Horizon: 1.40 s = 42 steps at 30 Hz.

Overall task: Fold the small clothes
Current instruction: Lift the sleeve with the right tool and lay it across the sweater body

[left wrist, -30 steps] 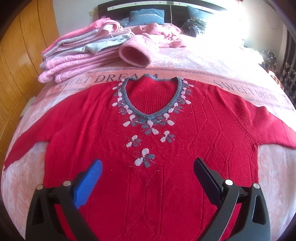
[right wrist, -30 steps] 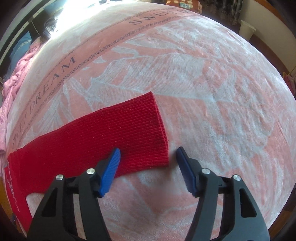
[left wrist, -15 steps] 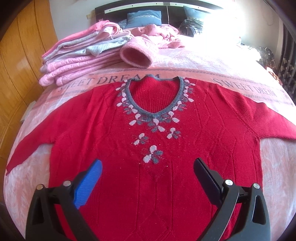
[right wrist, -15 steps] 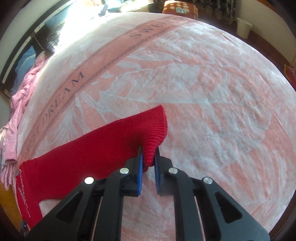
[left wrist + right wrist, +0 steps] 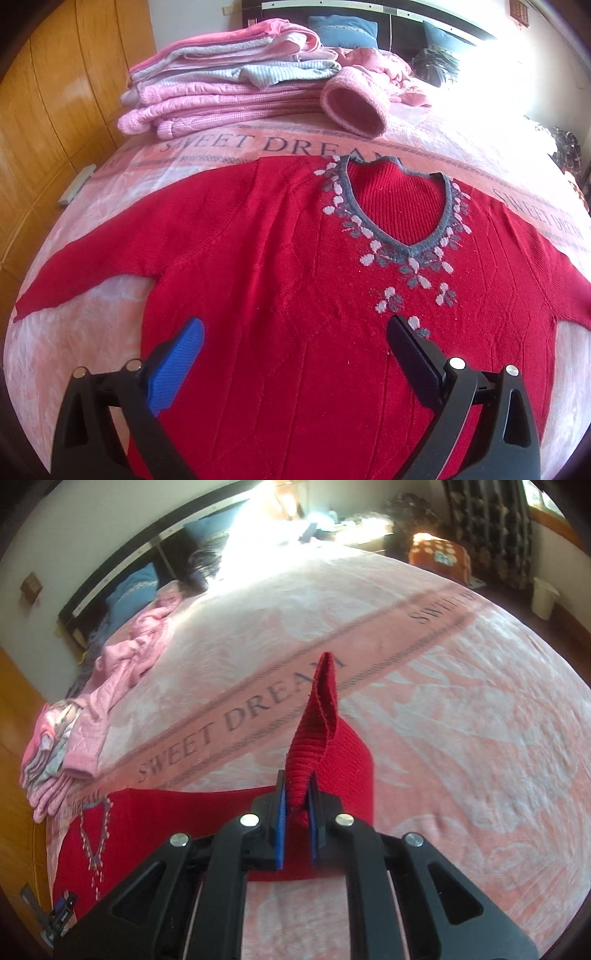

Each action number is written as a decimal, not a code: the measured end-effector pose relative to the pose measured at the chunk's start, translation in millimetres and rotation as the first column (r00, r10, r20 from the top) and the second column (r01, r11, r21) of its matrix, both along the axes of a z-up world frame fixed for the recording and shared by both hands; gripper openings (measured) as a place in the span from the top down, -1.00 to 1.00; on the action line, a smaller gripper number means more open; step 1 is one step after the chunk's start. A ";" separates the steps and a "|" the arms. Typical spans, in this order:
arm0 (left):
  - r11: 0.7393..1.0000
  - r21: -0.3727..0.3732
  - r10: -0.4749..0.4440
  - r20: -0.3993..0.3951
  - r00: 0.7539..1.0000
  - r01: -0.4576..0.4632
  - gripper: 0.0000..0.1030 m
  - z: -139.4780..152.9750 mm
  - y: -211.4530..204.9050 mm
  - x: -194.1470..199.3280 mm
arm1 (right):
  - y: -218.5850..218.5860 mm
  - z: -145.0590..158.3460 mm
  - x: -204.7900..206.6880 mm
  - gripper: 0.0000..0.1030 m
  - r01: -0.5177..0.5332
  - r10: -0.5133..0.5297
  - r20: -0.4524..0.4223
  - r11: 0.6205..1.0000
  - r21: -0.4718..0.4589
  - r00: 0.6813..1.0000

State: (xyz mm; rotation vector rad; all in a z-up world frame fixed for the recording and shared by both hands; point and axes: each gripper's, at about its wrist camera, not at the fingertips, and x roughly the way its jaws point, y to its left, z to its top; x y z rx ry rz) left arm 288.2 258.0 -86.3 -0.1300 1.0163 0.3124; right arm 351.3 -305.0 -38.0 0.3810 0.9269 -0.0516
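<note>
Bed (image 5: 258, 142) w/ pink "SWEET DREAM" cover, carrying everything. Red sweater (image 5: 295, 295) spread flat on it, front up, neck toward headboard. Stack of folded pink clothes (image 5: 221, 88) behind, w/ loose pink pile (image 5: 122, 664) beside; no real containers in view.

Right gripper (image 5: 297, 812): fingers pressed together, pinching right sleeve cuff (image 5: 317, 738), lifted off bed, rest of sleeve folded under. Left gripper (image 5: 295, 354): fingers spread wide, hovering over lower body of sweater, holding nothing.

Step in hand, probably: bringing sleeve across chest. Best to keep cuff low, pull straight toward neckline, avoid dragging body; left could press the body down so as to hold it from shifting.
</note>
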 end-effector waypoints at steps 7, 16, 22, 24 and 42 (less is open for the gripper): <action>0.999 -0.042 -0.005 0.004 1.000 0.006 -0.93 0.0 18.7 3.4 | 180.5 -11.6 27.0 0.84 -0.333 0.334 -0.043 0.942 0.028 0.941; 0.994 -0.104 -0.013 0.006 1.000 0.013 -0.93 -3.8 40.9 3.1 | 349.7 -36.9 30.1 0.83 -0.553 0.563 -0.043 0.822 0.137 0.826; 0.991 -0.134 0.008 0.001 1.000 -0.008 -0.93 -7.4 53.5 3.1 | 401.2 -73.2 31.7 0.65 -0.594 0.619 -0.101 0.780 0.196 0.779; 0.988 -0.152 0.010 0.005 1.000 -0.009 -0.93 -7.6 53.1 5.1 | 400.2 -81.6 29.8 0.55 -0.591 0.630 -0.114 0.766 0.253 0.768; 0.981 -0.170 -0.104 -0.033 0.994 0.097 -0.91 -45.8 -66.1 73.1 | 231.3 -66.0 -4.3 0.40 -0.497 0.514 -0.108 0.855 0.151 0.851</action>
